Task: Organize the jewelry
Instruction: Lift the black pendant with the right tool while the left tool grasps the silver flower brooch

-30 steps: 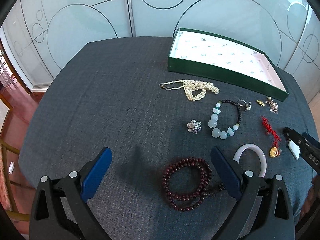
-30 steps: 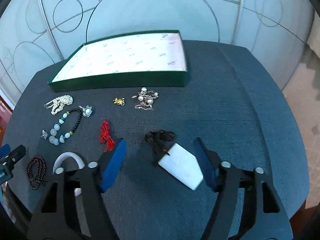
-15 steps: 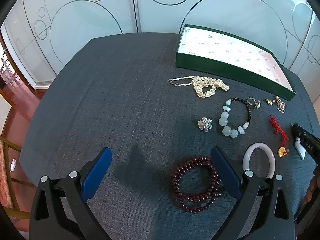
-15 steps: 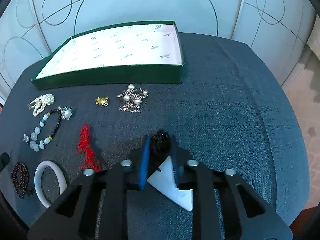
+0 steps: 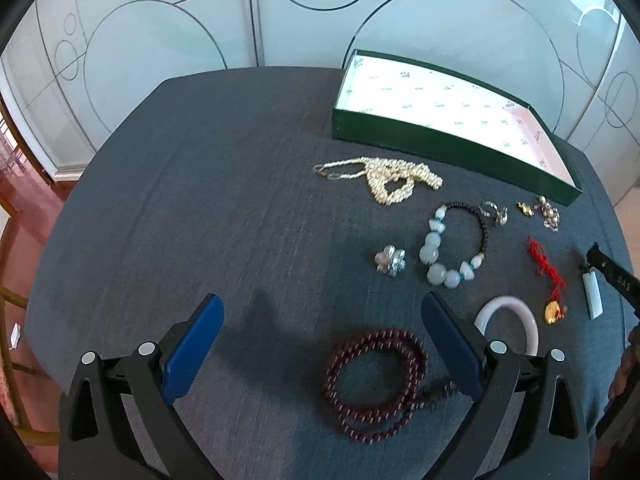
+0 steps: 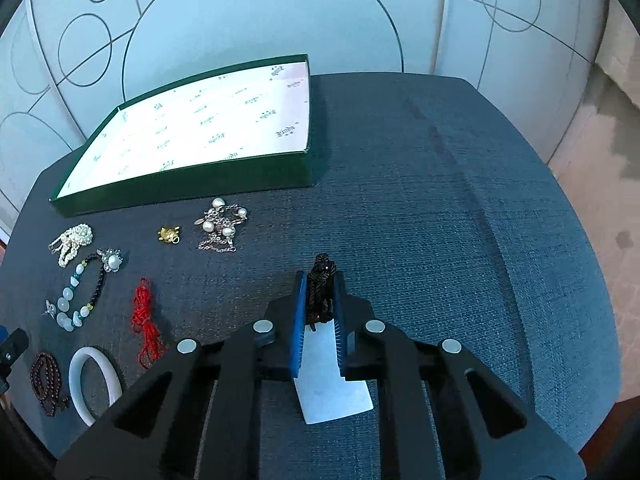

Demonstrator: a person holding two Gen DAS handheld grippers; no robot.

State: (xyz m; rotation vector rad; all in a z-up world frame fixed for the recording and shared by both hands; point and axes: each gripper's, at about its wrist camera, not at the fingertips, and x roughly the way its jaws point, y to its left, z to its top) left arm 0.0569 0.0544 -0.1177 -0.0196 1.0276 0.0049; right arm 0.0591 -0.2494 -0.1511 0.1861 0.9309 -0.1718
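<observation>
My right gripper (image 6: 319, 280) is shut on the dark cord (image 6: 322, 280) of a white jade pendant (image 6: 330, 380), which hangs below the pads, just above the cloth. The pendant also shows in the left wrist view (image 5: 593, 294). My left gripper (image 5: 320, 320) is open and empty above a dark red bead bracelet (image 5: 376, 384). The green box (image 6: 192, 188) with white lining stands at the back and holds nothing. Loose on the cloth lie a pearl necklace (image 5: 384, 178), a jade bead bracelet (image 5: 452, 248), a white bangle (image 5: 516, 320) and a red cord charm (image 5: 550, 276).
A silver flower brooch (image 5: 391, 261), a pearl ring (image 5: 494, 212), a gold charm (image 6: 170, 235) and a pearl chain (image 6: 220, 222) lie near the box. The round table is covered in dark grey cloth (image 6: 460, 220). Frosted glass panels stand behind it.
My right gripper has closed on the pendant's dark cord and lifted it slightly. The left gripper has stayed open and shifted slightly over the red bead bracelet.
</observation>
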